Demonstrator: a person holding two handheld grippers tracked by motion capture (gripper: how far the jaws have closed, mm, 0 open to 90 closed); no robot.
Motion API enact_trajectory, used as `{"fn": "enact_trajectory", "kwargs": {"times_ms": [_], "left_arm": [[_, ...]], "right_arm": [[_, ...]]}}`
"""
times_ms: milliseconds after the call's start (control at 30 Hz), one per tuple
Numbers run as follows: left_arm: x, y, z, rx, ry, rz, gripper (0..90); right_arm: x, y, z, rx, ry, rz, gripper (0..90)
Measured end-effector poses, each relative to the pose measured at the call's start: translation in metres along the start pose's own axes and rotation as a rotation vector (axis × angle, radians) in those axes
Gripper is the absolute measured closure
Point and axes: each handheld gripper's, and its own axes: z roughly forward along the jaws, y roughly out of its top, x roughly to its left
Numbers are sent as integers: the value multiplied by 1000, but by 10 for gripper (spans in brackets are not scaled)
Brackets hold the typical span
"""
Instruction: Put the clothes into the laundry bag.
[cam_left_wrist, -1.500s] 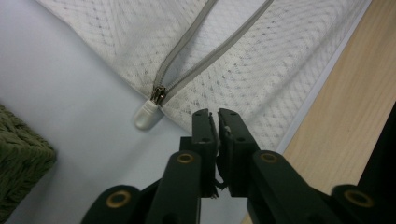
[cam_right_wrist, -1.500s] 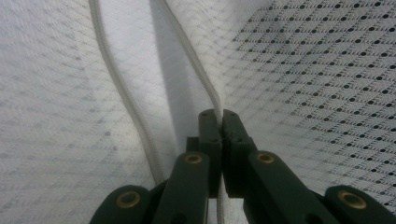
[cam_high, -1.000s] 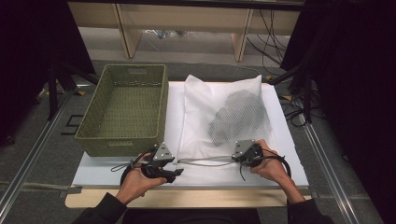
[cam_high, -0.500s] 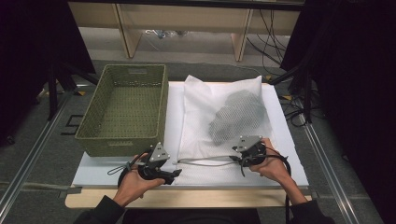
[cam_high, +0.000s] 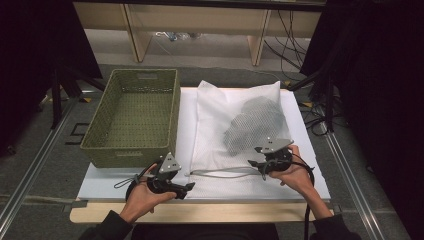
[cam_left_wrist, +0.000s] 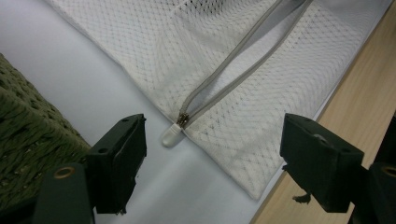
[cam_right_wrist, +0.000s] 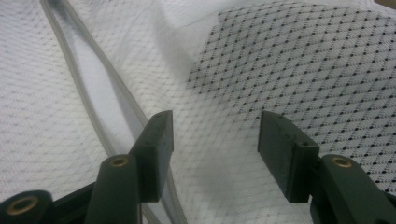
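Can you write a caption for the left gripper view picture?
Open left gripper hovers over the mesh bag's zipper pull.

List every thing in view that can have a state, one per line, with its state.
mesh laundry bag: lying flat, dark item inside
zipper: open, its two sides parted
zipper pull: at the bag's corner, free of the jaws
basket: upright, empty
left gripper: open, jaws just opening, nothing gripped
right gripper: open above the mesh, jaws just opening
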Motion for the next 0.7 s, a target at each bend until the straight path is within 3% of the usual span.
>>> {"fn": "enact_trajectory", "kwargs": {"times_ms": [100, 200, 300, 367, 467, 600, 700], "left_arm": [[1, 1, -2, -3, 5, 4, 211], [2, 0, -5, -13, 9, -6, 194], [6, -1, -8, -18, 12, -23, 189], [7, -1, -9, -10, 29, -14, 183], [8, -2, -10, -30, 32, -35, 180], [9, -5, -12, -30, 34, -34, 174], [11, -6, -15, -16, 42, -22, 174]], "right_arm": [[-3, -1, -3, -25, -3, 34, 450], [-5, -1, -4, -43, -1, 36, 443], [-7, -2, -10, -57, -39, 68, 430], [-10, -3, -11, -81, -40, 69, 425], [-11, -4, -13, -84, -44, 91, 415], [-13, -7, -19, -107, -37, 137, 407], [-14, -9, -20, -119, -42, 132, 404]]}}
